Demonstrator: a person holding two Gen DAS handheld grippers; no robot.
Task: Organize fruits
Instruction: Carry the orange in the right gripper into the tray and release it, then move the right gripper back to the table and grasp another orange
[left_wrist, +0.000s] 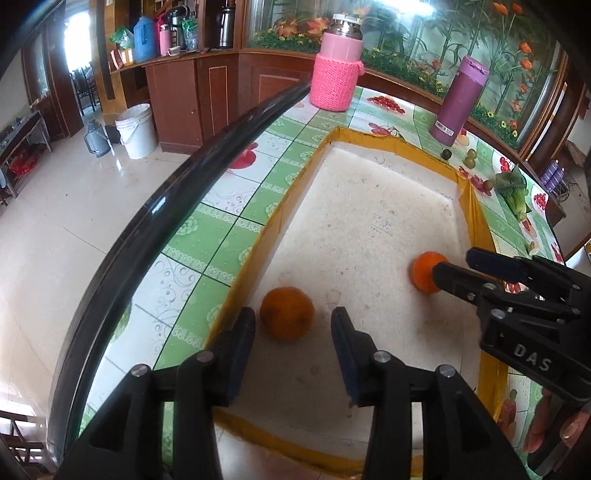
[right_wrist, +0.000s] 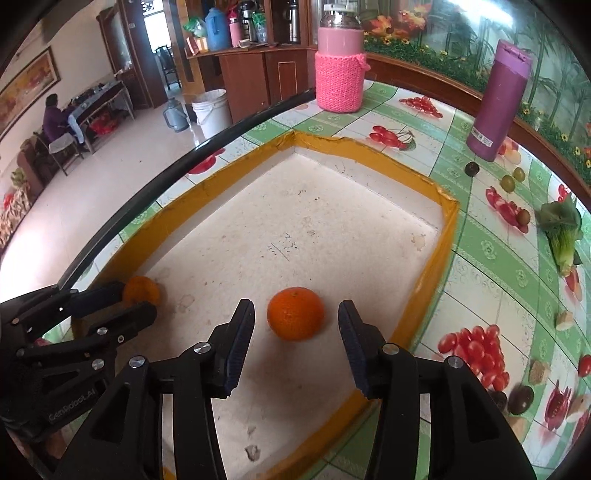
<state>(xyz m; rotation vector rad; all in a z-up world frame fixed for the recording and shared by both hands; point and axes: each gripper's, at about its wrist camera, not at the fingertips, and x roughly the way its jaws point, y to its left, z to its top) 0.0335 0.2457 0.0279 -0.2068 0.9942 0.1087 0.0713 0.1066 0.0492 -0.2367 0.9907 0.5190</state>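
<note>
Where the left gripper (left_wrist: 291, 325) points down into the shallow white tray (left_wrist: 369, 206) with its yellow taped rim, its jaws stand apart and clear of the duller orange (left_wrist: 287, 313), which sits on the tray floor between the fingertips, close to the left one; nothing is clamped. From the right wrist view that same fruit is half hidden behind the left tool's fingers, and white lettering on the tool's body is too blurred to read with confidence. Further right, the right gripper (right_wrist: 295, 321) is likewise released, its pads either side of the brighter orange (right_wrist: 295, 314) without touching it. In the left wrist view this orange is partly covered by a black finger, and the tool's side reads "DAS" before the frame cuts it off. Faint pen marks on the tray floor cannot be made out. Beyond stand a pink knit-sleeved flask (right_wrist: 340, 77) and a purple bottle (right_wrist: 496, 99), whose white label is illegible.
</note>
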